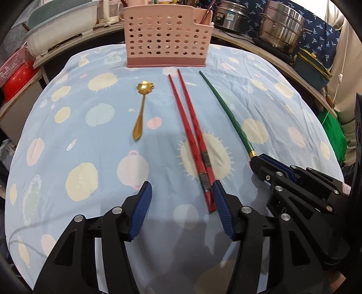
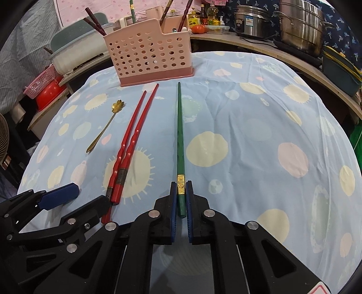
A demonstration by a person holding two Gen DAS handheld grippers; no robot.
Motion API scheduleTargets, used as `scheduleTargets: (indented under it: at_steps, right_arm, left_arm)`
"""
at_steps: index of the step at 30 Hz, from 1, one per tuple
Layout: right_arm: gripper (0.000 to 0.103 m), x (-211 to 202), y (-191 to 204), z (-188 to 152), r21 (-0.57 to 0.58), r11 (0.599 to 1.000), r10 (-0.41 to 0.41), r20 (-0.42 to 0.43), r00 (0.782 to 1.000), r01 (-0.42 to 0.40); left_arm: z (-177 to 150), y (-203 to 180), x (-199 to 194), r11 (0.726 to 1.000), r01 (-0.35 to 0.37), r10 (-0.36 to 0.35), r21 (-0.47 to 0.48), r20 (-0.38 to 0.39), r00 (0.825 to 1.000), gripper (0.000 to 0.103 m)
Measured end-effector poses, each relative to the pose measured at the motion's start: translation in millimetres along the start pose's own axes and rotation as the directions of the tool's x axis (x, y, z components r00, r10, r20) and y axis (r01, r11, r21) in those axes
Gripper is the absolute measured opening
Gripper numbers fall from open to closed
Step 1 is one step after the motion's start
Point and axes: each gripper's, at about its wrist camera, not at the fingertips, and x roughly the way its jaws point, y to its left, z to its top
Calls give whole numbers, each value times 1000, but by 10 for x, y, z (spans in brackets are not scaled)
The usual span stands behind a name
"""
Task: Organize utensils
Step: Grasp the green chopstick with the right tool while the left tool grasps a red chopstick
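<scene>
Gold spoon (image 1: pixel 142 108) ahead-left of left fingers, well apart from them, flower bowl pointing at caddy, flat on blue cloth (image 1: pixel 90 158).

Left gripper (image 1: pixel 182 194): fingers (image 1: pixel 140 210) apart, clamped on nothing. Bare cloth between the pads. Right pad of that pair touching or just beside the butt end of red chopsticks (image 1: pixel 192 135); cannot tell which. Sticks outside the gap, not between pads.

Red chopsticks: two, side by side, touching near the grey bands, tips fanned slightly apart toward caddy. Flat on cloth.

Pink caddy (image 1: pixel 167 38) straight ahead of both grippers at far edge of cloth, upright, perforated front. Dark chopsticks standing in its right rear compartment; more sticks poking up in right wrist view.

Green chopstick (image 2: pixel 180 135): single, right of red pair, apart from them, tip toward caddy. Butt end with gold band sits between right fingers.

Right gripper (image 2: pixel 181 187): fingers (image 2: pixel 173 203) closed onto green chopstick, pads pressing both sides at and behind the gold band. Stick low over the cloth; lifted or resting, cannot tell.

Right of right fingers: bare cloth only. Behind, on counter (image 2: pixel 260 43): steel pots (image 2: pixel 298 27), rice cooker (image 2: pixel 248 21), bottles, teal box.
</scene>
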Motion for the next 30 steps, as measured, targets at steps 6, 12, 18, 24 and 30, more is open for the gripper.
scheduleTargets:
  at_steps: [6,12,18,24,30]
  right_arm:
    - [7,-20,-45,1,11,1000,-1,2,1000,1]
    - [7,-24,-3,-11,2,1000,2,3,1000,-2]
    - [7,-13,18,-11,0,1000,4,1,1000,-4]
    - [7,-12,40,3,3,1000,11,2,1000,-11]
    - [7,-73,52,27,3,1000,17,17,1000,-17]
  left_arm:
    - [-25,-50,35,1000,-10,10,24,-8,1000,53]
    - [-52,-45,36,999,-24,23,40,9,1000,46]
    - [-52,31,33,999,-20,19,25,24,1000,32]
    - [-24,68,56,1000,-20,20,19,34,999,16]
    - [30,130,21,1000,-2,2,1,42,999,7]
